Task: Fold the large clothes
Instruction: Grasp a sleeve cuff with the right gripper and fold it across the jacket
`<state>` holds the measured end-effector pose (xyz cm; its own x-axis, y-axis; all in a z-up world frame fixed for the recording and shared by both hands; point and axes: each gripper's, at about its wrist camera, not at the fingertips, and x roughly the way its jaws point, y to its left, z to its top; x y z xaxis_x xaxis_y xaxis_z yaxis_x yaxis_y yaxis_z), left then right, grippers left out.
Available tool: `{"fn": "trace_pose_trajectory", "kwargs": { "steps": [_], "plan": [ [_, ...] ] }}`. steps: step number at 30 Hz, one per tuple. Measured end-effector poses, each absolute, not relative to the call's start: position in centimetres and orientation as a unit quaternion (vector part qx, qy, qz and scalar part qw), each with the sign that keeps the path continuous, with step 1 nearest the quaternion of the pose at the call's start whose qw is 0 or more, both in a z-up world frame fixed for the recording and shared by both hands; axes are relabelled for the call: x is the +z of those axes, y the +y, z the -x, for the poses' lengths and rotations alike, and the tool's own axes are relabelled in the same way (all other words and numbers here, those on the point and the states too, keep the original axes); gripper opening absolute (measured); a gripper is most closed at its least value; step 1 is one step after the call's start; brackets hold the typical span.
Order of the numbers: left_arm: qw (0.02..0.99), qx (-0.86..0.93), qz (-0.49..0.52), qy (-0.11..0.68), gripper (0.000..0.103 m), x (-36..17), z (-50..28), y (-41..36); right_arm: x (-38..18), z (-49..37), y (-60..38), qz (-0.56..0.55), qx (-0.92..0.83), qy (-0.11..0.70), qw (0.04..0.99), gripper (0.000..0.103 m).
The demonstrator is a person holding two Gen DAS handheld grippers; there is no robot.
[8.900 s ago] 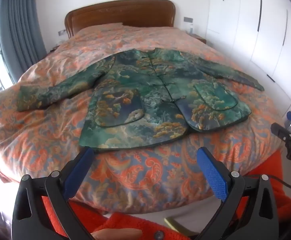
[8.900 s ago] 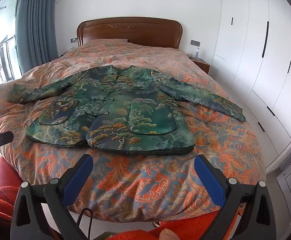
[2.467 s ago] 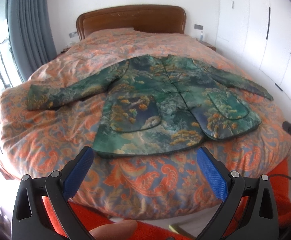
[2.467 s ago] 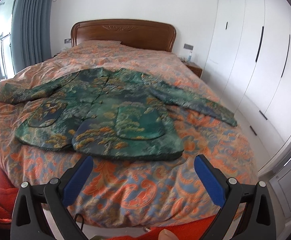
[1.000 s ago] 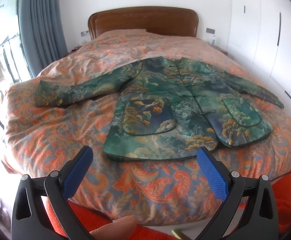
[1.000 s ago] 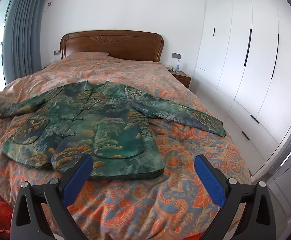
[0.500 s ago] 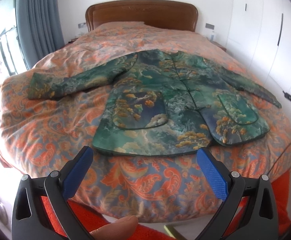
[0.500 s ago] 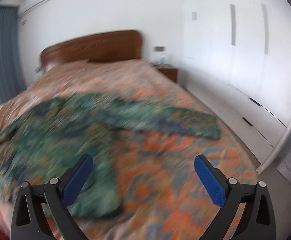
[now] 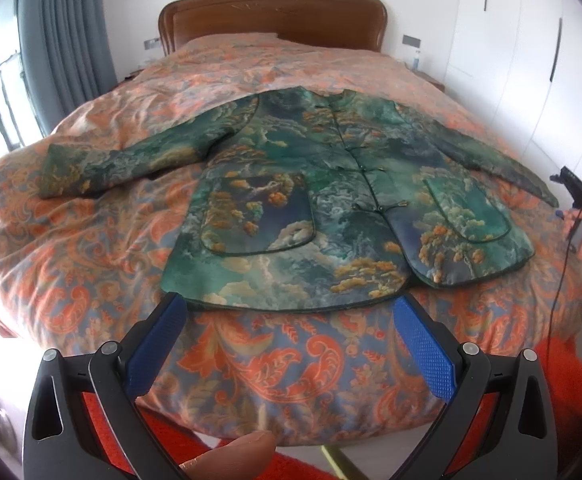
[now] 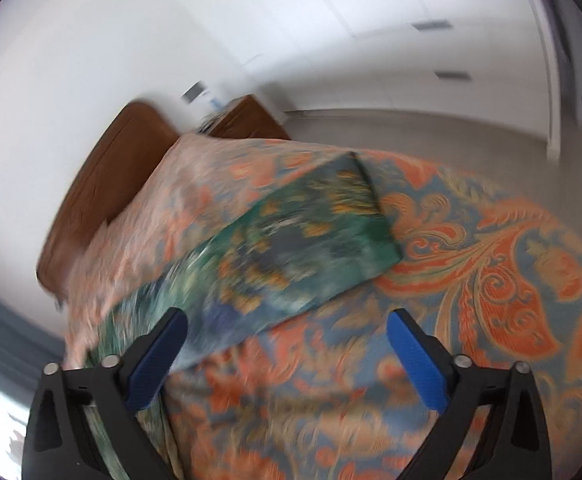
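Orange patterned bedding (image 9: pixel 91 280) covers the bed. Nearest, the left gripper (image 9: pixel 287 344) hangs wide open and empty before the jacket (image 9: pixel 331 208), spread flat mid-bed. Right gripper (image 10: pixel 287 344), closing slightly, empty, faces the right sleeve (image 10: pixel 291 248).

The jacket (image 9: pixel 331 200) lies flat on the bed (image 9: pixel 91 240), sleeves spread left and right, collar toward the headboard (image 9: pixel 273 12) behind. A nightstand (image 10: pixel 247 120), blurred, seems beside the headboard.
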<state>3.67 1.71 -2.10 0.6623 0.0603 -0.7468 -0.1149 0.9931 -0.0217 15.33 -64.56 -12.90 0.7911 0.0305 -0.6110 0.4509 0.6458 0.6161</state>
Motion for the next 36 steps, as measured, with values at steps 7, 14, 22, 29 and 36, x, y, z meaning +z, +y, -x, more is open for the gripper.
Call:
{"fn": "trace_pose_trajectory", "kwargs": {
  "steps": [7, 14, 22, 29, 36],
  "plan": [
    [0.904, 0.052, 0.031, 0.423, 0.103, -2.7, -4.4, 1.3, -16.0, -18.5, -66.2, -0.467, -0.141, 0.283, 0.826, 0.077],
    [0.904, 0.049, 0.026, 0.423, 0.103, -2.7, -4.2, 1.0, -15.0, -20.4, -65.9, -0.433, -0.179, 0.283, 0.837, 0.013],
    [0.907, 0.034, 0.046, 0.417, 0.103, -2.8, -3.8, 1.8, -2.5, -21.3, -55.7, -0.238, -0.101, 0.233, 0.937, 0.012],
    [0.911, 0.043, 0.061, 0.405, 0.103, -2.4, -2.5, 3.4, 1.8, -22.7, -37.1, -0.048, 0.088, 0.247, 0.964, 0.012],
    [0.911, 0.073, 0.075, 0.398, 0.103, -2.4, -0.7, 5.4, -6.0, -23.5, -24.8, 0.035, 0.161, 0.339, 0.926, 0.013]
  ]
}}
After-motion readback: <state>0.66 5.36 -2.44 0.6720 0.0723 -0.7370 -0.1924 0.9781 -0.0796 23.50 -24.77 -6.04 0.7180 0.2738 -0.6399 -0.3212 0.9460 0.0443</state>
